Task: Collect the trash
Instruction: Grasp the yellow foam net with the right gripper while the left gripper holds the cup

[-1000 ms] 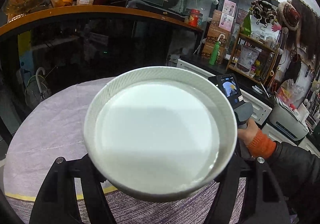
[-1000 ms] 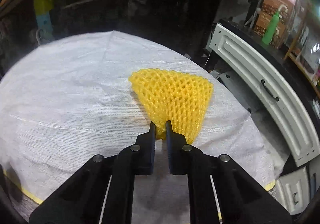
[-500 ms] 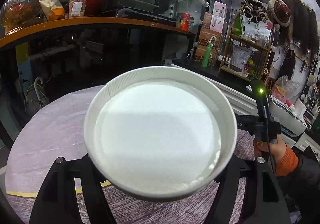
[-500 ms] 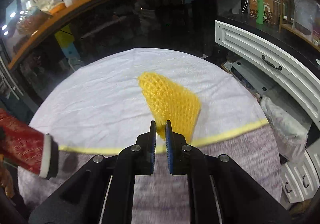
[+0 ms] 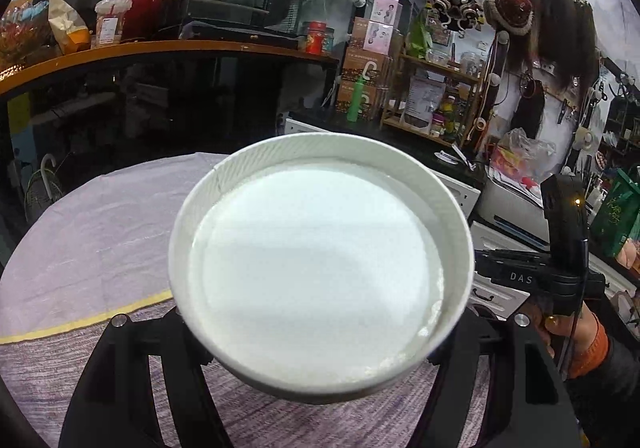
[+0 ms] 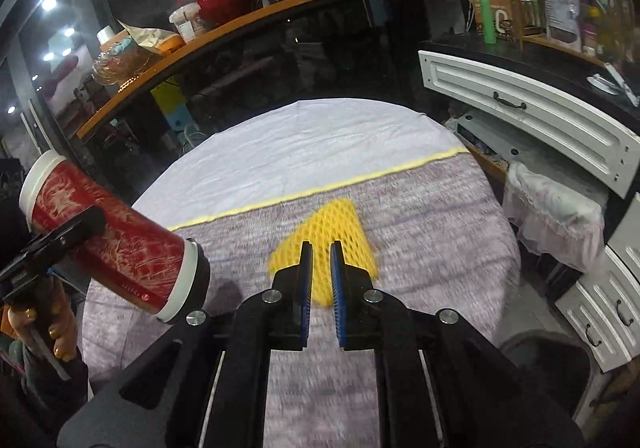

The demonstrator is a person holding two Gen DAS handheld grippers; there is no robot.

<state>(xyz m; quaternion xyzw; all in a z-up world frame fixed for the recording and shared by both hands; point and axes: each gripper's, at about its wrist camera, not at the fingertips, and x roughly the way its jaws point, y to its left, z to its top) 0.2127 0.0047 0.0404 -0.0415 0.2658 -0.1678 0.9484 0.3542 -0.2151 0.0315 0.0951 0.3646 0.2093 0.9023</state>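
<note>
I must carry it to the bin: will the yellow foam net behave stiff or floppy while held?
Probably floppy: the yellow foam net fans out loosely beyond the right hand-held gripper, pinched at one end. Its open mesh suggests it is very light. It may sway when moved fast.
</note>
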